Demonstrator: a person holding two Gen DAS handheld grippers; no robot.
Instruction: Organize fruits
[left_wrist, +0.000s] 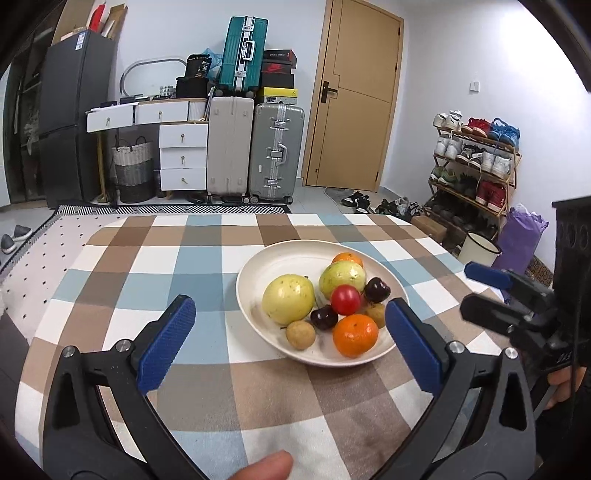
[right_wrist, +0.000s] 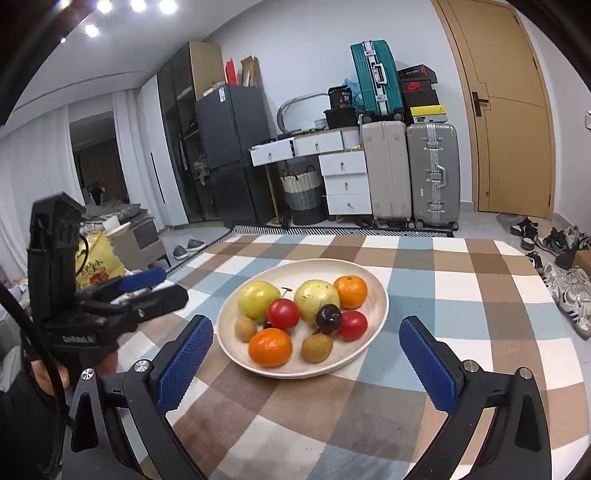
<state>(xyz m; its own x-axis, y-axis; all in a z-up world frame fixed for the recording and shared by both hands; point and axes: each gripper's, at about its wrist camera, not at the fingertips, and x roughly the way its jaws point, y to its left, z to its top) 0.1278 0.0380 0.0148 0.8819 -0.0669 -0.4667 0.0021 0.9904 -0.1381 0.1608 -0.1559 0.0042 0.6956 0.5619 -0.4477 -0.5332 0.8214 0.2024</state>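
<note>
A cream plate (left_wrist: 258, 266) (right_wrist: 373, 291) on the checked tablecloth holds several fruits: two yellow-green guavas (left_wrist: 288, 299) (right_wrist: 257, 299), two oranges (left_wrist: 355, 335) (right_wrist: 270, 347), red tomatoes (left_wrist: 345, 300) (right_wrist: 283, 314), dark cherries (left_wrist: 377, 290) (right_wrist: 328, 318) and small brown longans (left_wrist: 301, 334) (right_wrist: 317, 347). My left gripper (left_wrist: 290, 325) is open and empty, just in front of the plate. My right gripper (right_wrist: 306, 345) is open and empty, its blue pads either side of the plate's near rim. Each gripper shows in the other's view, the right (left_wrist: 491, 291) and the left (right_wrist: 155, 286).
The table (left_wrist: 184, 369) (right_wrist: 480, 314) has a checked cloth in brown, blue and white. Beyond its far edge stand suitcases (left_wrist: 277, 151), white drawers (left_wrist: 183, 158), a dark fridge (left_wrist: 74, 118), a shoe rack (left_wrist: 476, 166) and a door (left_wrist: 354, 96).
</note>
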